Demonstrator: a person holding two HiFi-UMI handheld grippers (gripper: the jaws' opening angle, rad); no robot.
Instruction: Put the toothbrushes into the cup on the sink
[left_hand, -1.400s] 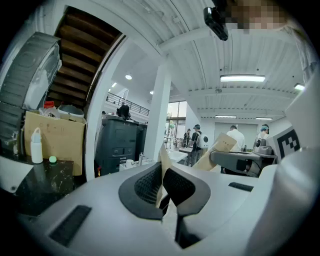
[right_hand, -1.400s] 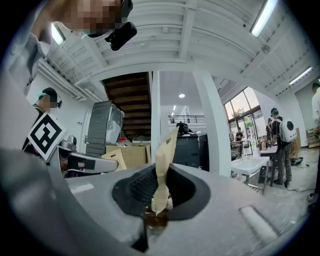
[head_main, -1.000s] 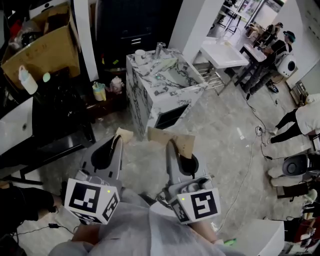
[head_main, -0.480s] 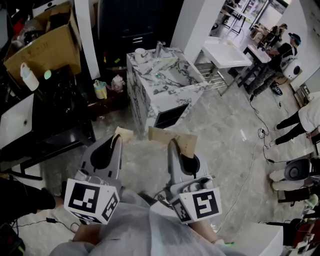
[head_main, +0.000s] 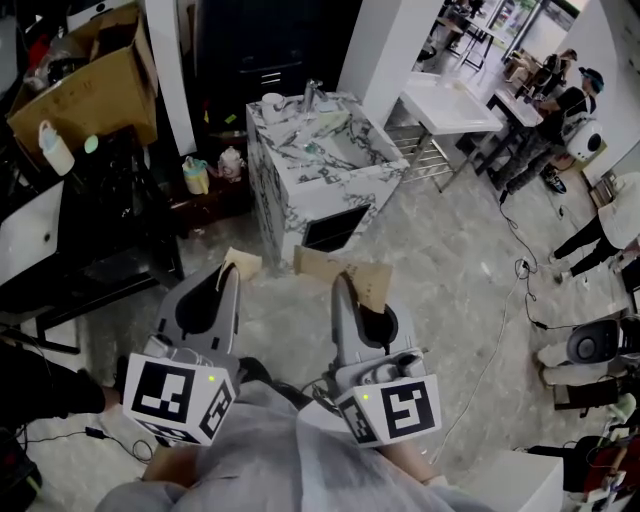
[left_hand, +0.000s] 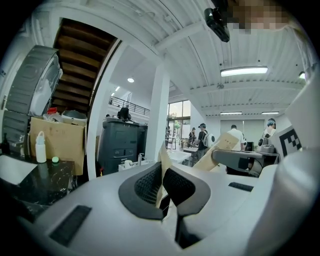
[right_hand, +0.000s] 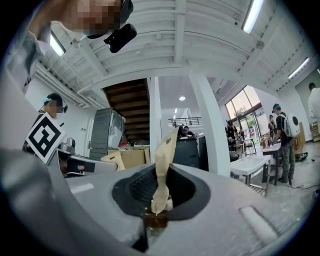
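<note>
The room is big, with a shiny grey stone floor (head_main: 440, 250) and white posts. In the middle stands a white and grey marble sink stand (head_main: 275, 200), and every place here is told from it. On its top, at the back left corner, sits a small white cup (head_main: 272, 103). Just beside the cup is a silver tap (head_main: 311, 96), and the sink bowl is sunk into the top to the right of the tap. The two tools are in front of the sink stand, near it but not touching it, side by side above the floor. The left gripper (head_main: 232, 275) has its jaws pressed together on a flat tan paper packet (head_main: 242, 263). In the left gripper view this packet shows as a thin edge squeezed between the black ridged pads (left_hand: 148, 183). The right gripper (head_main: 347, 285) pinches a second tan paper packet (head_main: 340, 270), whose free end points toward the sink stand. In the right gripper view it stands up from between the jaws. What is inside the packets cannot be seen. To the left of the sink stand are a brown cardboard box (head_main: 85, 90) and a white plastic bottle (head_main: 52, 155). To the right of the sink stand is a white table (head_main: 445, 108), and past that table some people (head_main: 555, 110) stand.
</note>
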